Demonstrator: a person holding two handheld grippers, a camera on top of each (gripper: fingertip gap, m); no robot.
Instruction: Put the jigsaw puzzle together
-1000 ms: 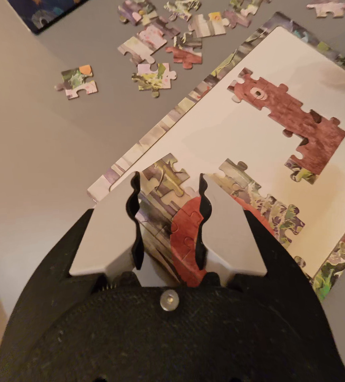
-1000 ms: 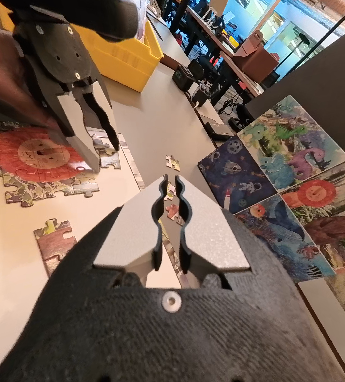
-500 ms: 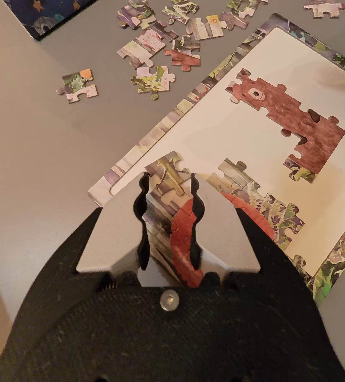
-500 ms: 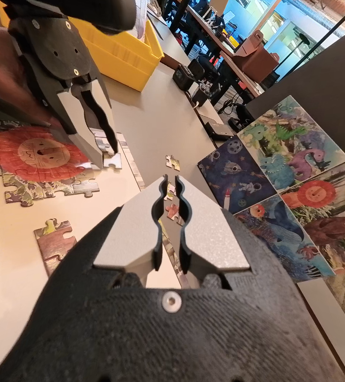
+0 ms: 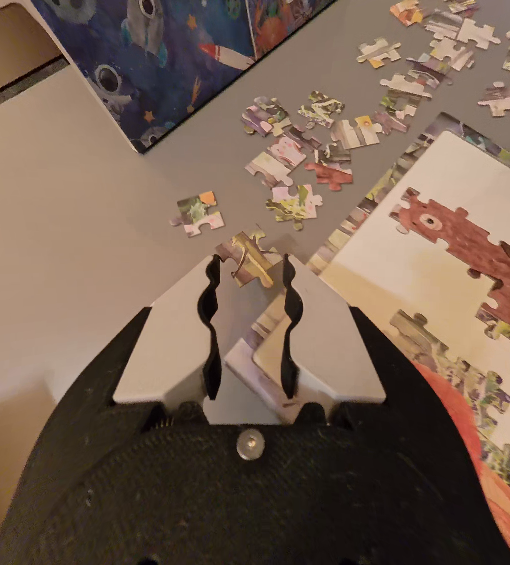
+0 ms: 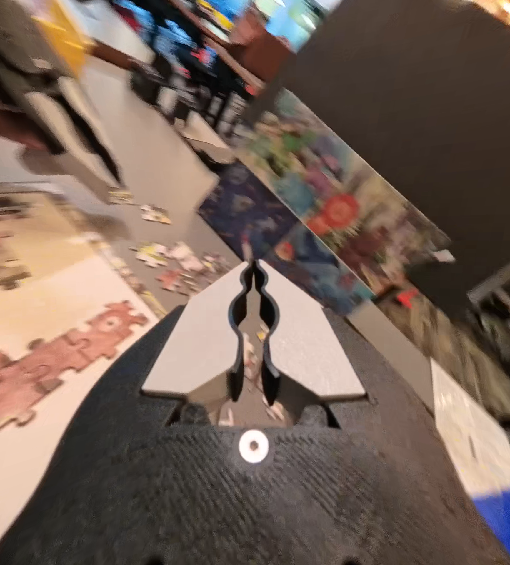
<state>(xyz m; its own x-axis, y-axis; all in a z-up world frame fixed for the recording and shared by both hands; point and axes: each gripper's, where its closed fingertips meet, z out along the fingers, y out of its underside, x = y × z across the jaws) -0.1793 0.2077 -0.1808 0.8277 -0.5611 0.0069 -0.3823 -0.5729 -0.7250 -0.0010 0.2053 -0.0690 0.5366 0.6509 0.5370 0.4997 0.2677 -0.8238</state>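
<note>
My left gripper (image 5: pixel 250 260) is shut on an olive and purple puzzle piece (image 5: pixel 249 269), held by its tips above the grey table just left of the puzzle board (image 5: pixel 385 290). On the board lie a brown bear section (image 5: pixel 477 244) and a red lion section with foliage (image 5: pixel 449 406). Several loose pieces (image 5: pixel 293 159) lie on the table beyond. My right gripper (image 6: pixel 253 263) is shut and empty, above the board's edge. Its view is blurred; it shows the bear (image 6: pixel 49 351), the loose pieces (image 6: pixel 186 269) and the left gripper (image 6: pixel 107 180) farther off.
The picture box (image 5: pixel 156 61) stands at the back left and also shows in the right wrist view (image 6: pixel 308 229). A dark panel (image 6: pixel 415 107) rises behind it. A hand (image 6: pixel 0 122) holds the left gripper. A yellow bin (image 6: pixel 61 39) is far behind. Spacing between my two grippers at the tips: around 20 centimetres.
My left gripper closed on the olive piece at the board's corner and carried it left, off the board. My right gripper shut fully and swung, blurring its view.
</note>
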